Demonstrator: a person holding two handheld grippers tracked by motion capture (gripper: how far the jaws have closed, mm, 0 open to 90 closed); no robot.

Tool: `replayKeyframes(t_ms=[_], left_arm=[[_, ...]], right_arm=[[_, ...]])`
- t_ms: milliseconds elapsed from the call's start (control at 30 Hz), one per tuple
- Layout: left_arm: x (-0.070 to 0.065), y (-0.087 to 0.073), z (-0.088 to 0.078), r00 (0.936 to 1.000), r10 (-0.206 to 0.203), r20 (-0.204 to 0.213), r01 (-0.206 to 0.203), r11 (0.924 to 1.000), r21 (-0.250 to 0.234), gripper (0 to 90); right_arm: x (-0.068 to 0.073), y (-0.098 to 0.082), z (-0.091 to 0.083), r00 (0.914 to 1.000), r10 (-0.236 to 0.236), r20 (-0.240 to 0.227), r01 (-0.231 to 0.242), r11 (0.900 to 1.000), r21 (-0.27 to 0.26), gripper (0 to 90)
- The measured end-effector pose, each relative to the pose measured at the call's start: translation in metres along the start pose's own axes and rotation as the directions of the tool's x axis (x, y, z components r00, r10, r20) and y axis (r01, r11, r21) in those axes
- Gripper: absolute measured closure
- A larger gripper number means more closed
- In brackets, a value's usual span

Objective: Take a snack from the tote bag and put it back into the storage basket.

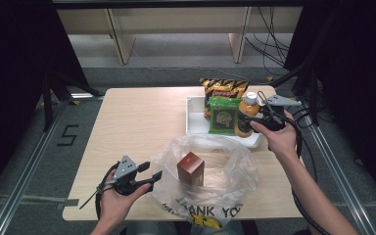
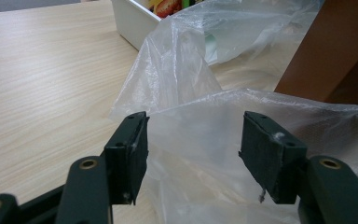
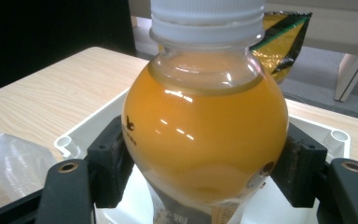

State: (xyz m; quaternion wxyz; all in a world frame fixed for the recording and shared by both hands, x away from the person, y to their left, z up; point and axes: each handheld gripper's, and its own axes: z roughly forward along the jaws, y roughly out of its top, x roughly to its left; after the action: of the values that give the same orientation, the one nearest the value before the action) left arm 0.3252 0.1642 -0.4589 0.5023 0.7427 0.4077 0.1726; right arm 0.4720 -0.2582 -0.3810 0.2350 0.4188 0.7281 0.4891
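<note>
Jaws of the right gripper (image 3: 205, 163) clamp the orange juice bottle (image 3: 205, 135) above the white tray (image 3: 70, 140); left gripper (image 2: 193, 149) jaws stand apart, seemingly around the plastic bag's (image 2: 205, 135) edge.

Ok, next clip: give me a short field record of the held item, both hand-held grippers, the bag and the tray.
held item: orange juice bottle, white cap, upright
right hand-held gripper: jaws closed on the bottle's sides, over the white tray
left hand-held gripper: open, jaws either side of the clear plastic bag edge
bag contents: brown box
tray contents: green packet, orange snack bag behind it
surface: wooden table
</note>
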Motion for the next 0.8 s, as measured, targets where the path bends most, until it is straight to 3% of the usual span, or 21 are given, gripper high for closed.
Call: replayKeyframes(t_ms=[100,233,300,367,400,433,533,600,633,700,767,800], left_arm=[[0.000,0.000,0.000,1.0000,-0.001,-0.001,0.001,1.0000,-0.001,41.0],[0.000,0.000,0.000,1.0000,-0.001,-0.001,0.001,1.0000,-0.002,40.9],[0.000,0.000,0.000,1.0000,-0.001,0.000,0.001,1.0000,-0.001,40.9],[0.000,0.000,0.000,1.0000,-0.002,0.000,0.002,1.0000,-0.001,41.0],[0.000,0.000,0.000,1.0000,-0.001,0.000,0.001,1.0000,-0.002,41.0],[0.000,0.000,0.000,1.0000,-0.002,0.000,0.002,1.0000,-0.002,41.0],[0.000,0.000,-0.001,1.0000,0.004,0.000,-0.004,1.0000,-0.002,40.9],[0.000,0.000,0.000,1.0000,-0.001,0.000,0.001,1.0000,-0.001,41.0],[0.000,0.000,0.000,1.0000,-0.003,-0.001,0.003,1.0000,-0.003,41.0],[0.000,-0.001,0.000,1.0000,-0.004,0.000,0.004,1.0000,-0.002,40.9],[0.000,0.000,0.000,1.0000,-0.003,0.000,0.003,1.0000,-0.003,41.0],[0.000,0.000,0.000,1.0000,0.001,-0.001,-0.001,1.0000,-0.002,41.0]], right_arm=[[-0.003,-0.003,0.003,0.9996,-0.022,0.015,0.022,1.000,-0.005,31.9],[-0.004,-0.005,0.005,0.9998,0.011,0.018,-0.011,1.000,0.020,31.9],[-0.007,-0.006,0.008,0.9997,-0.004,0.024,0.003,1.000,0.003,31.9],[-0.010,-0.007,0.009,0.9994,-0.017,0.031,0.017,1.000,0.004,31.9],[-0.010,-0.008,0.008,0.9996,-0.001,0.029,0.000,1.000,0.020,31.9],[-0.013,-0.009,0.010,0.9992,-0.019,0.035,0.018,1.000,0.018,31.9],[-0.011,-0.010,0.011,0.9988,0.029,0.039,-0.030,0.999,0.020,31.9],[-0.014,-0.011,0.012,0.9991,0.011,0.041,-0.012,1.000,0.021,31.9],[-0.013,-0.011,0.013,0.9986,0.032,0.042,-0.033,0.999,0.027,31.9],[-0.016,-0.012,0.014,0.9986,0.000,0.053,-0.001,1.000,0.030,31.9],[-0.015,-0.012,0.014,0.9980,0.040,0.050,-0.042,0.998,0.042,31.9],[-0.017,-0.013,0.014,0.9982,0.021,0.056,-0.024,0.999,0.045,31.9]])
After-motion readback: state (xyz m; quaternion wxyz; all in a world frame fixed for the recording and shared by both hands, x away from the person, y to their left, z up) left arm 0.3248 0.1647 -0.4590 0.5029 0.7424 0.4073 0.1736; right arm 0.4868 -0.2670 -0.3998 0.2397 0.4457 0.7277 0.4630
